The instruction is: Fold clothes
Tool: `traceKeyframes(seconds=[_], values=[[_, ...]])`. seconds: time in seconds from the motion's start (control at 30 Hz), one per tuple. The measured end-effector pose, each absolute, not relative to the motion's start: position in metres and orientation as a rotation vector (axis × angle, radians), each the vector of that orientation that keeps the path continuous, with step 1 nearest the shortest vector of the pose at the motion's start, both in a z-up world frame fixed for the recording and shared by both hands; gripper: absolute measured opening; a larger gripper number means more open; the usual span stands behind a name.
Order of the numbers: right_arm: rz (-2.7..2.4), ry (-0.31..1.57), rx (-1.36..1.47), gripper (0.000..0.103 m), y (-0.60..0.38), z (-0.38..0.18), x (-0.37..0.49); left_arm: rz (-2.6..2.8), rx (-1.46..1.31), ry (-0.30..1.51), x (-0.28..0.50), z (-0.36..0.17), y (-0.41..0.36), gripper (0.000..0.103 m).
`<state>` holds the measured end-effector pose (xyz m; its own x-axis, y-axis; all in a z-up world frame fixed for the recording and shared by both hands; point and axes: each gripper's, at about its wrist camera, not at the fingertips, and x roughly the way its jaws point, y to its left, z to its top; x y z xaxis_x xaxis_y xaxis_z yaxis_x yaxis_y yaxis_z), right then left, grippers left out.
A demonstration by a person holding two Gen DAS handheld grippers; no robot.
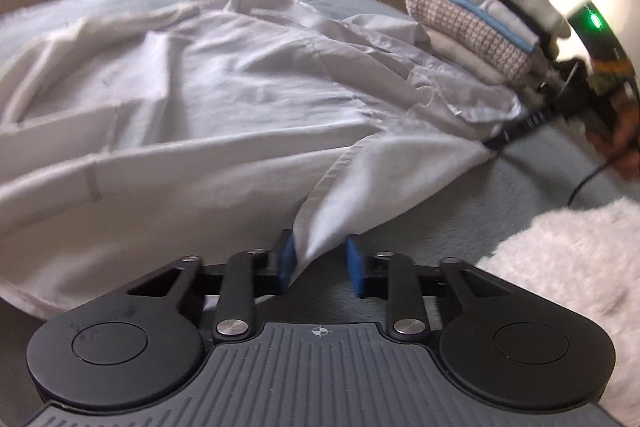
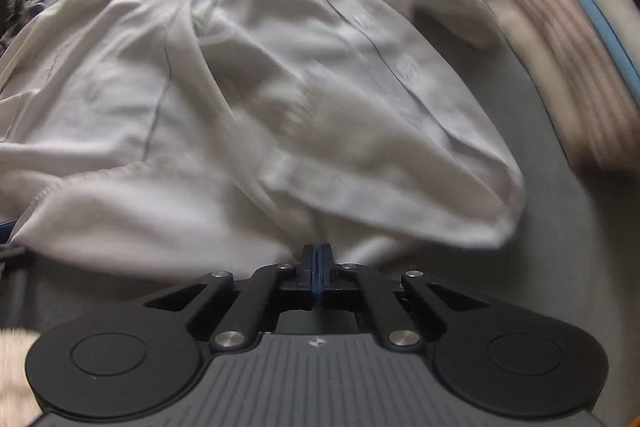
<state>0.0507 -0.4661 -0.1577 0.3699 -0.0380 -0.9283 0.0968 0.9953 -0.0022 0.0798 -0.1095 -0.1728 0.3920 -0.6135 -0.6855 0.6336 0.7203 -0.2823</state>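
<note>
Left wrist: left gripper (image 1: 319, 263) gaping around shirt (image 1: 224, 75) hem, right gripper (image 2: 317, 259) pinching fabric (keep tension even).

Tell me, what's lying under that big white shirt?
The white shirt lies spread on a grey-blue bed cover, which shows around its edges. Whatever sits beneath its middle is hidden. A stack of folded clothes stands beside it.

A crumpled white button-up shirt (image 1: 208, 75) lies spread over the pale blue-grey bed (image 1: 520, 195). The left claw (image 1: 320, 261) has its blue pads apart, a shirt corner hanging between them. The right claw (image 1: 494, 143), at the bed's right edge, pinches another shirt corner below a stack of folded clothes (image 1: 480, 19).
</note>
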Motion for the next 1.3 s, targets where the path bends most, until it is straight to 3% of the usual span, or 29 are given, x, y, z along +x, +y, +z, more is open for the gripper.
traceKeyframes(seconds=[0.2,0.33,0.37,0.4,0.47,0.5,0.67,0.87,1.0,1.17,1.2,1.23,1.27,1.3], values=[[-0.172,1.208,0.07,0.0,-0.487,-0.152,0.021,-0.855,-0.123,0.973,0.084,-0.173,-0.104,0.015],[-0.101,1.068,0.117,0.005,-0.485,-0.124,0.018,-0.892,-0.174,1.038,0.081,-0.171,-0.098,0.017],[-0.066,1.034,0.127,0.013,-0.482,-0.118,0.019,-0.894,-0.193,1.054,0.079,-0.17,-0.095,0.017],[-0.019,1.01,0.129,0.031,-0.477,-0.112,0.022,-0.893,-0.211,1.069,0.078,-0.169,-0.091,0.018],[0.049,1.003,0.104,0.052,-0.463,-0.11,0.028,-0.882,-0.247,1.094,0.074,-0.167,-0.081,0.023],[0.077,1.009,0.085,0.057,-0.456,-0.112,0.032,-0.865,-0.266,1.102,0.072,-0.166,-0.074,0.026],[0.127,1.066,0.117,0.06,-0.438,-0.121,0.043,-0.678,-0.382,1.097,0.071,-0.166,-0.027,0.039],[0.068,1.15,0.603,0.068,-0.483,-0.137,0.025,-0.393,-0.544,1.012,0.082,-0.171,0.027,0.047],[0.063,1.154,0.897,0.069,-0.508,-0.165,0.02,-0.346,-0.549,0.967,0.099,-0.172,0.033,0.047],[0.083,1.085,1.014,0.067,-0.502,-0.186,0.037,-0.302,-0.557,0.905,0.111,-0.173,0.027,0.046],[0.072,1.08,1.0,0.063,-0.5,-0.186,0.039,-0.292,-0.544,0.898,0.112,-0.173,0.025,0.044],[0.06,1.075,0.987,0.06,-0.497,-0.187,0.04,-0.282,-0.526,0.894,0.113,-0.173,0.024,0.03],[0.049,1.069,0.974,0.05,-0.495,-0.187,0.042,-0.276,-0.509,0.894,0.113,-0.173,0.024,0.019],[0.038,1.064,0.961,0.031,-0.493,-0.188,0.044,-0.273,-0.492,0.897,0.113,-0.173,0.023,0.015]])
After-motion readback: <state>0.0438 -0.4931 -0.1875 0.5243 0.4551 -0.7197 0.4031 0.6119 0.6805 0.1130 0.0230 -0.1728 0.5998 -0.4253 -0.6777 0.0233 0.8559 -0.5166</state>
